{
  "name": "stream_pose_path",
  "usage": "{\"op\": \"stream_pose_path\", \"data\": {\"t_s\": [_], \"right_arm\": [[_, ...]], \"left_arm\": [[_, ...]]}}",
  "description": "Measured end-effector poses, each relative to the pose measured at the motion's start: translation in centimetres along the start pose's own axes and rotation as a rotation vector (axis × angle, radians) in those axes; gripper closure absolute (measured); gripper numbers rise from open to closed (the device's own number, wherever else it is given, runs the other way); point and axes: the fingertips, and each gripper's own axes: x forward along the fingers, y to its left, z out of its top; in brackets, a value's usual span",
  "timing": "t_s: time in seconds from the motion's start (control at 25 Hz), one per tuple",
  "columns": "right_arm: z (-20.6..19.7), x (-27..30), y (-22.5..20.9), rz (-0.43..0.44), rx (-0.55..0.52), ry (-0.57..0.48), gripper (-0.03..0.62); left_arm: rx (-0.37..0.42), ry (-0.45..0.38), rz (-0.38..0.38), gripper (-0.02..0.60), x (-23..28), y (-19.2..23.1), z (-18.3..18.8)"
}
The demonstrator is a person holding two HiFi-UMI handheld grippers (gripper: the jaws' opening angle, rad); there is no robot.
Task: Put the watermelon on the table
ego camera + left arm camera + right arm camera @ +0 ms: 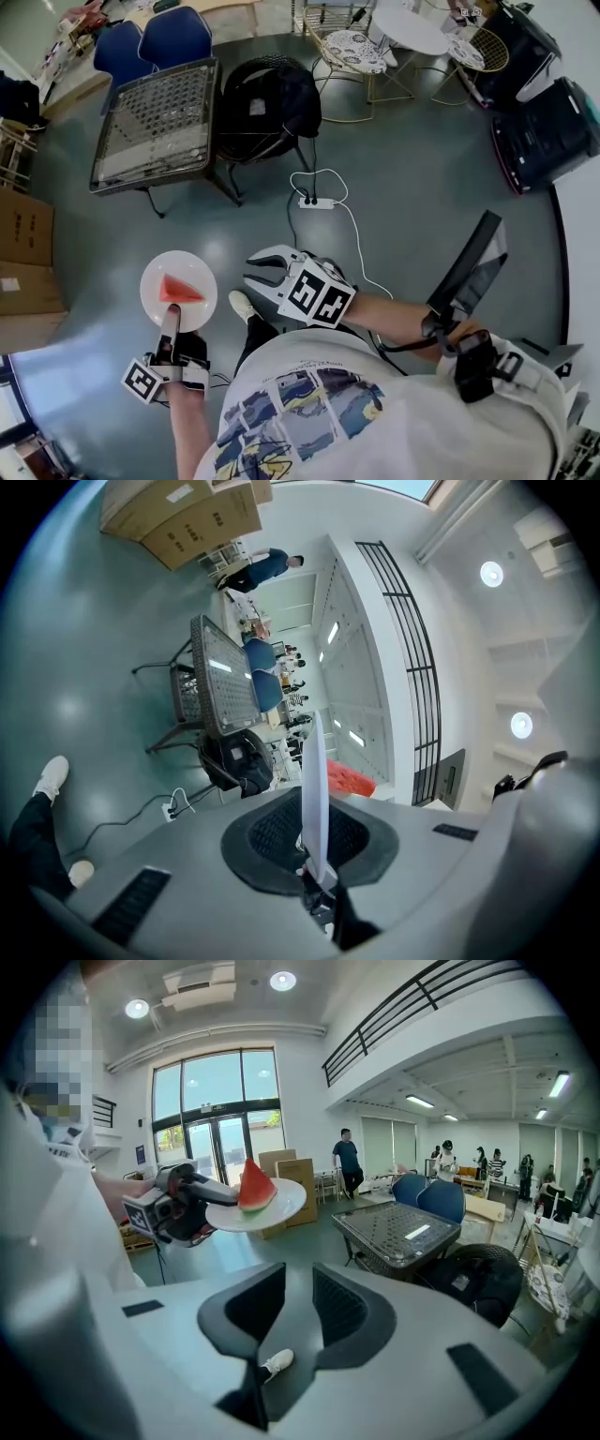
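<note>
- On the left gripper (172,323) the jaws are nearly together, pinched on the rim of the white plate (155,279). In its own view the plate stands edge-on between them.
- The watermelon (180,290) is a red wedge near the plate's middle, carried in the air above the floor (422,187).
- The right gripper (260,274) has its jaws apart and empty, and it hangs near the plate's right side.
- The bench (155,127) has a mesh top. It lies ahead of the plate, up the head view and well apart from it. We judge the left hand to be the nearer one, so the plate should travel forward to it.
</note>
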Motion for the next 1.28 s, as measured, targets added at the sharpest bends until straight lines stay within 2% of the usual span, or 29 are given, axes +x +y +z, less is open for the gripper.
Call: {"op": "stream_pose_path", "data": {"t_s": [0.28,0.52,0.72,0.88,1.04,1.2,1.28], "right_arm": [[7.1,9.3,-1.8,-0.032,-0.025,0.023,0.519],[12.4,16.5,-4.6,-0.096,0.009,0.015,0.519],[14.1,20.0,-7.7,-0.108,0.057,0.016,0.519],[14.7,22.2,-12.7,-0.145,0.094,0.033,0.519],[17.0,25.2,-19.2,-0.139,0.100,0.003,0.519],[19.4,26.6,-25.0,-0.133,0.105,-0.015,0.519],[20.2,27.3,-27.9,-0.148,0.100,-0.029,0.519]], "left_arm": [[0.022,0.036,-0.016,0.555,2.4,1.2,12.0],[0.091,0.086,0.010,0.555,4.3,3.2,22.3],[0.080,0.109,0.005,0.555,8.6,5.6,27.5],[0.045,0.134,0.022,0.555,13.8,8.1,30.9],[0.060,0.135,0.014,0.555,20.2,9.6,35.1],[0.051,0.146,0.070,0.555,26.4,11.9,38.8],[0.059,0.146,0.075,0.555,29.7,13.1,40.9]]}}
